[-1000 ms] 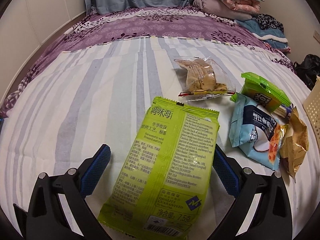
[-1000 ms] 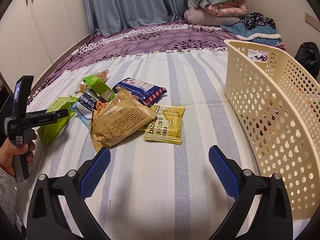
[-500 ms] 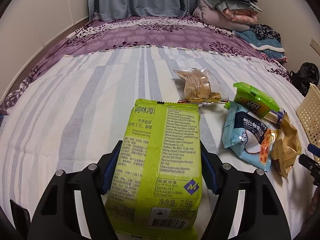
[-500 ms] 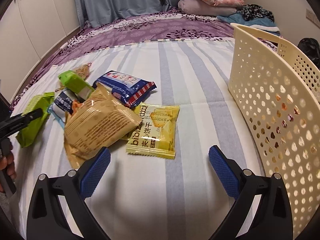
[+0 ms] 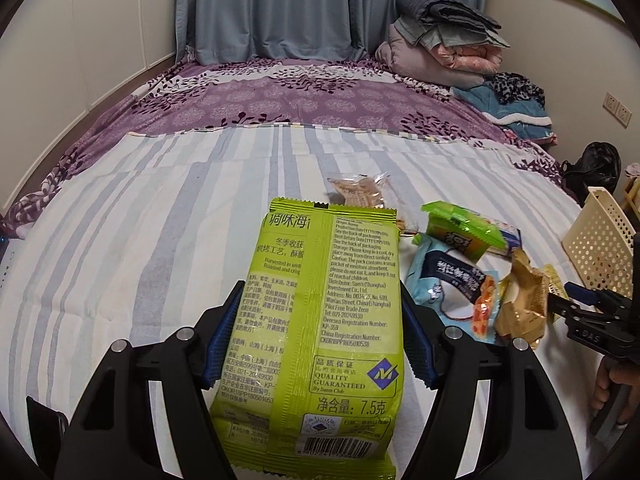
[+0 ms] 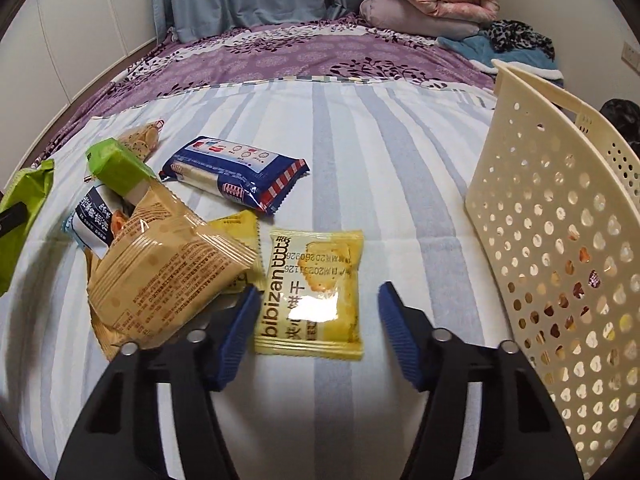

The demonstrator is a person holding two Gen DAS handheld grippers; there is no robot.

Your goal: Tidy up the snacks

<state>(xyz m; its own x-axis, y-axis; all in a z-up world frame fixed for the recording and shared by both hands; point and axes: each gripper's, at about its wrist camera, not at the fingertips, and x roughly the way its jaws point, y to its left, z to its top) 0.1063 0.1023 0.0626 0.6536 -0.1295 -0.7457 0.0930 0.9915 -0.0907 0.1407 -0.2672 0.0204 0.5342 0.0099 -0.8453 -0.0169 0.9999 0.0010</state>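
My left gripper [image 5: 316,340] is shut on a green seaweed packet [image 5: 320,300], held upright a little above the striped bed sheet [image 5: 160,240]. The same packet shows at the left edge of the right wrist view [image 6: 24,208]. My right gripper [image 6: 318,292] hangs low over a yellow biscuit packet [image 6: 312,296] lying flat on the sheet. Its jaws are closing with the packet between them. The left pad [image 6: 240,328] sits at the packet's edge, while the right pad [image 6: 400,336] is still a little apart from it.
A tan packet [image 6: 168,276] lies just left of the right gripper, over a second yellow packet [image 6: 236,224]. Behind it are a light blue packet [image 6: 90,220], a green box [image 6: 116,168], a blue striped packet [image 6: 236,172] and a clear biscuit bag [image 6: 140,136]. A cream perforated basket [image 6: 560,220] stands at the right.
My left gripper has shut on the green packet and lifted it off the sheet. My right gripper came down and forward over the yellow packet, and its jaws narrowed from wide open.
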